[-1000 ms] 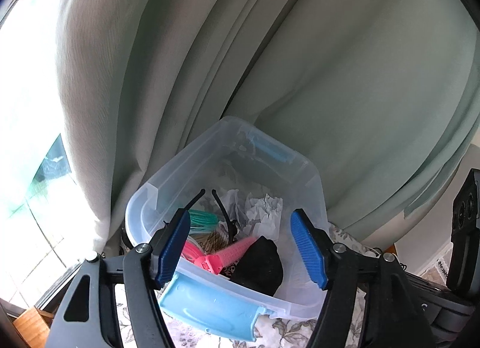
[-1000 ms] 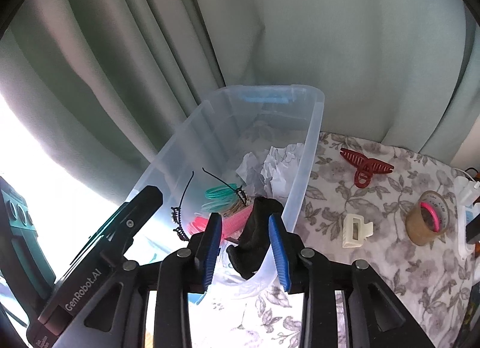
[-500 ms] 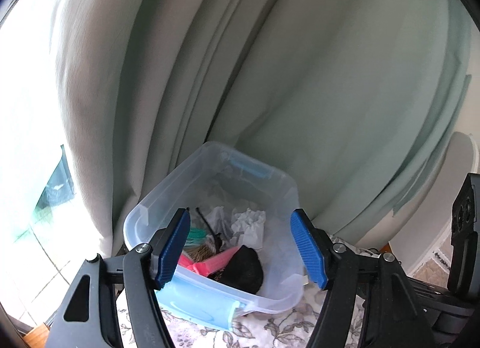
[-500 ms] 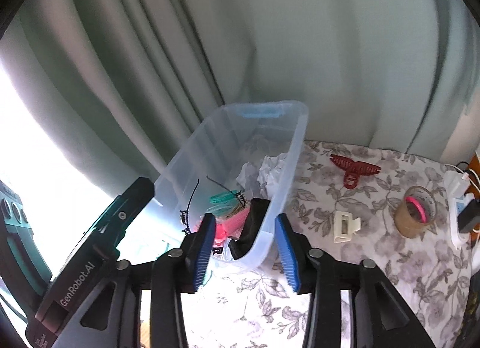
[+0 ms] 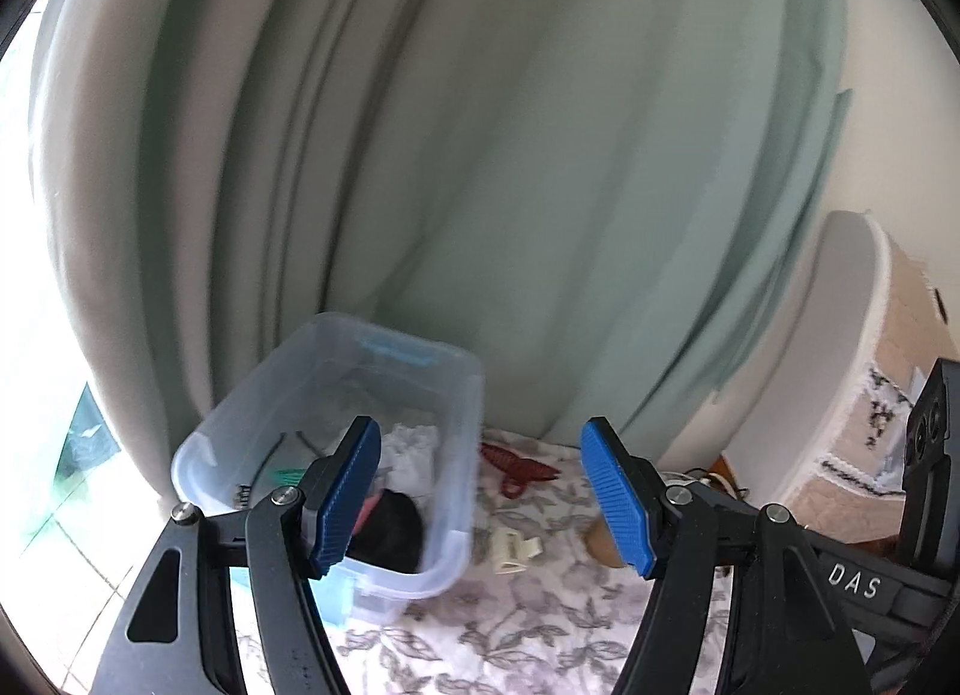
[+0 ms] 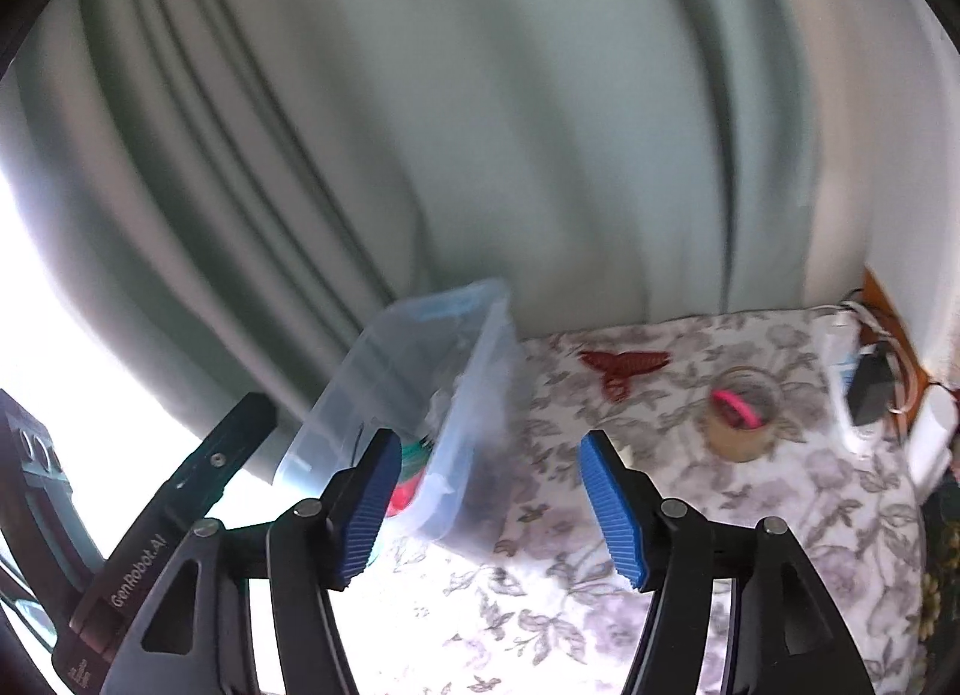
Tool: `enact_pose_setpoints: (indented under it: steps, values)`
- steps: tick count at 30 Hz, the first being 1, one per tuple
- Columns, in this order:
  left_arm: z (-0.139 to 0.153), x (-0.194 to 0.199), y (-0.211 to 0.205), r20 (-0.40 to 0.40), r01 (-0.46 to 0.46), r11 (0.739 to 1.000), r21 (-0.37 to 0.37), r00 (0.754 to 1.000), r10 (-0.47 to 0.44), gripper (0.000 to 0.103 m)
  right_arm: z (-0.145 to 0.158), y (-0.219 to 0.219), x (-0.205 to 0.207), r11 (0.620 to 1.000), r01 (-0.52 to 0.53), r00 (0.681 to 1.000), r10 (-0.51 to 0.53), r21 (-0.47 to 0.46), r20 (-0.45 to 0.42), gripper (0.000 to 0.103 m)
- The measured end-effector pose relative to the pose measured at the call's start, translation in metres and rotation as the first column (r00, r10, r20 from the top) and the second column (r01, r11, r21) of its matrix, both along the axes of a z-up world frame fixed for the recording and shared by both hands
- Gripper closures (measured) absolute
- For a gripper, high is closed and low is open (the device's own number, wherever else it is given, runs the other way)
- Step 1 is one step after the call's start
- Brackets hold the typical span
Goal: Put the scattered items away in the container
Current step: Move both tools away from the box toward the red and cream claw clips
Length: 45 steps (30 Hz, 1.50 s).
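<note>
Hovering right gripper (image 6: pixel 489 506), fingers opening, empty, container (image 6: pixel 456 395) just beyond left fingertip

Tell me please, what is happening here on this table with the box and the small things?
A person is tidying small items into a clear plastic bin with two handheld grippers. Both grippers are empty: the left gripper is open, and the right gripper's jaws are opening with nothing between them. The bin already holds a black item, crumpled paper and other small pieces. A red hair claw, a cream clip and a tape roll lie on the floral cloth.
</note>
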<state>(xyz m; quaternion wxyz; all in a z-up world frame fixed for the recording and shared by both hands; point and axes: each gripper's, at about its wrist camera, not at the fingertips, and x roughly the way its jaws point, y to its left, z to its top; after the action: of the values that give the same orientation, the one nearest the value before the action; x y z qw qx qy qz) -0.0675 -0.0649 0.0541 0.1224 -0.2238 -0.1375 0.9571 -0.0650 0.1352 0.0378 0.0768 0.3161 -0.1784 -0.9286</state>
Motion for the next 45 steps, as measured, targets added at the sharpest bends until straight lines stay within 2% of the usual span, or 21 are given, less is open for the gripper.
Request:
enact_pose_setpoints:
  steps: [7, 14, 16, 21, 26, 34, 40, 42, 45]
  values:
    - [0.004, 0.016, 0.03, -0.001, 0.07, 0.997, -0.021, 0.998, -0.071, 0.033, 0.006, 0.059, 0.03, 0.991, 0.126, 0.991, -0.128, -0.049, -0.038, 0.036]
    - [0.005, 0.013, 0.069, 0.037, 0.152, 0.985, -0.077, 0.988, -0.149, 0.033, -0.002, 0.109, 0.043, 0.969, 0.227, 0.973, -0.23, -0.095, -0.018, 0.036]
    - [0.003, -0.01, 0.099, 0.063, 0.169, 0.98, -0.105, 0.985, -0.163, 0.033, -0.008, 0.124, 0.045, 0.96, 0.261, 0.965, -0.262, -0.104, 0.002, 0.036]
    - [-0.019, -0.029, 0.127, 0.144, 0.211, 0.968, -0.138, 0.971, -0.191, 0.033, -0.03, 0.147, 0.041, 0.947, 0.304, 0.952, -0.298, -0.101, 0.063, 0.036]
    - [-0.042, -0.044, 0.144, 0.209, 0.241, 0.958, -0.154, 0.956, -0.207, 0.033, -0.054, 0.154, 0.028, 0.953, 0.288, 0.954, -0.276, -0.098, 0.118, 0.036]
    - [-0.085, -0.073, 0.154, 0.3, 0.271, 0.948, -0.169, 0.93, -0.213, 0.033, -0.088, 0.153, -0.008, 0.97, 0.238, 0.957, -0.227, -0.041, 0.181, 0.038]
    - [-0.12, -0.094, 0.162, 0.369, 0.283, 0.939, -0.194, 0.908, -0.198, 0.033, -0.113, 0.15, -0.041, 0.98, 0.197, 0.954, -0.193, 0.006, 0.229, 0.044]
    - [-0.132, -0.103, 0.164, 0.392, 0.281, 0.938, -0.204, 0.901, -0.185, 0.033, -0.121, 0.15, -0.052, 0.983, 0.182, 0.952, -0.181, 0.018, 0.246, 0.053]
    - [-0.148, -0.116, 0.167, 0.425, 0.279, 0.939, -0.202, 0.889, -0.173, 0.033, -0.131, 0.147, -0.068, 0.988, 0.153, 0.952, -0.157, 0.037, 0.262, 0.056]
